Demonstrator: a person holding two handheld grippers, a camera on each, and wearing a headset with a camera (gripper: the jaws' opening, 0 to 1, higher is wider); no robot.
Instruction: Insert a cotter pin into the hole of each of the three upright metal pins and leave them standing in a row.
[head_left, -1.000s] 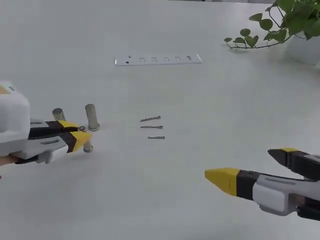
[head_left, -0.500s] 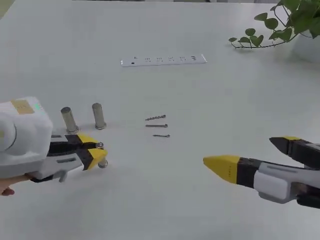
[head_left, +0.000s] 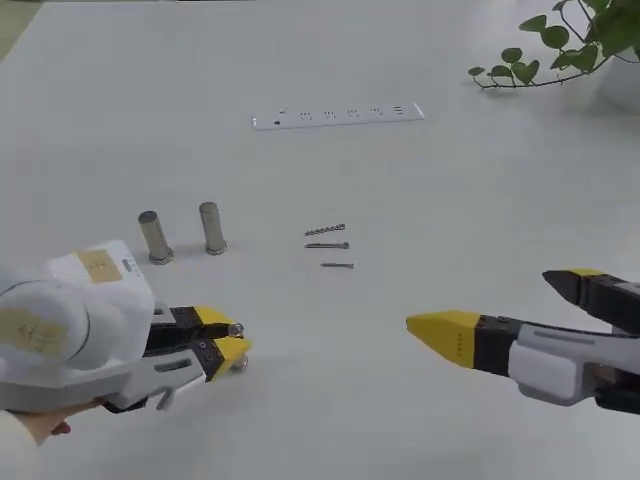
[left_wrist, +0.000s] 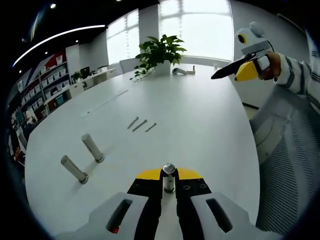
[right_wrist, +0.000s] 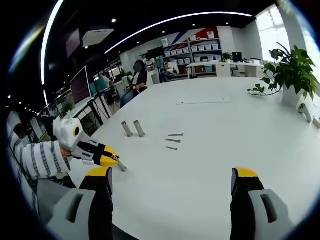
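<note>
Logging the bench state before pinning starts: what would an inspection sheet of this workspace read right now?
Surface: white table.
Job's things: two upright metal pins side by side; third metal pin held in a gripper; three cotter pins lying loose, none inserted.
Clutter: power strip at the far side; potted plant at the far right corner.
Grippers: left gripper shut on the third metal pin; right gripper open, holding nothing.
Cables: nothing seen.
Surroundings: office shelves, windows.

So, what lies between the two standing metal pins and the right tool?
Three cotter pins lying loose on the white table, seen in the head view.
</note>
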